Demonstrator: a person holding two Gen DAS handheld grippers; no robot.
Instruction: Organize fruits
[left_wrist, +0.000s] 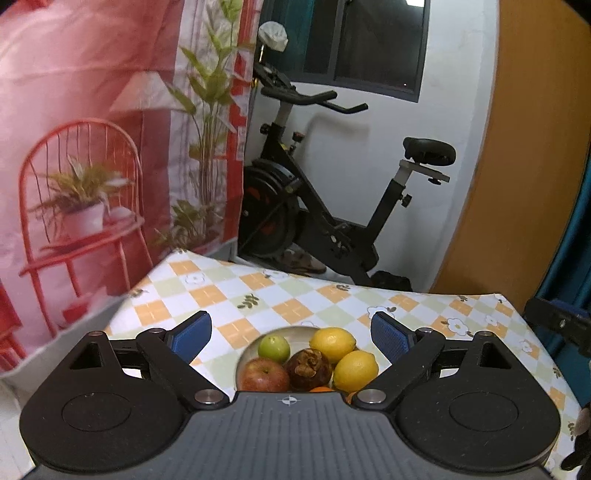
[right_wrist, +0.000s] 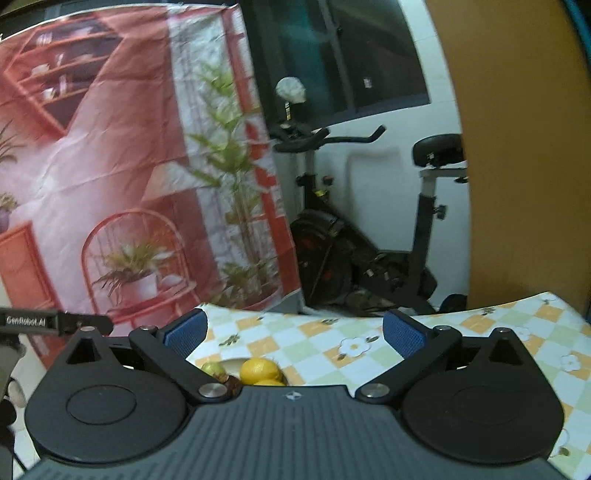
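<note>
A pale bowl (left_wrist: 291, 329) of fruit stands on the checked tablecloth, just below my left gripper (left_wrist: 291, 334), which is open and empty above it. In the bowl I see a green fruit (left_wrist: 273, 348), a red apple (left_wrist: 266, 376), a dark brown mangosteen (left_wrist: 309, 369), two lemons (left_wrist: 333, 343) and the edge of an orange (left_wrist: 320, 389). In the right wrist view my right gripper (right_wrist: 293, 334) is open and empty, and the bowl (right_wrist: 232, 363) shows low left of centre with a lemon (right_wrist: 258, 369) and a green fruit (right_wrist: 213, 367), mostly hidden by the gripper body.
The table (left_wrist: 229, 291) has a checked, flowered cloth and ends at the far edge. Behind it stand an exercise bike (left_wrist: 332, 206), a red printed backdrop (left_wrist: 92, 147) on the left and an orange panel (left_wrist: 517, 166) on the right. The other gripper (right_wrist: 37, 321) shows at the left edge.
</note>
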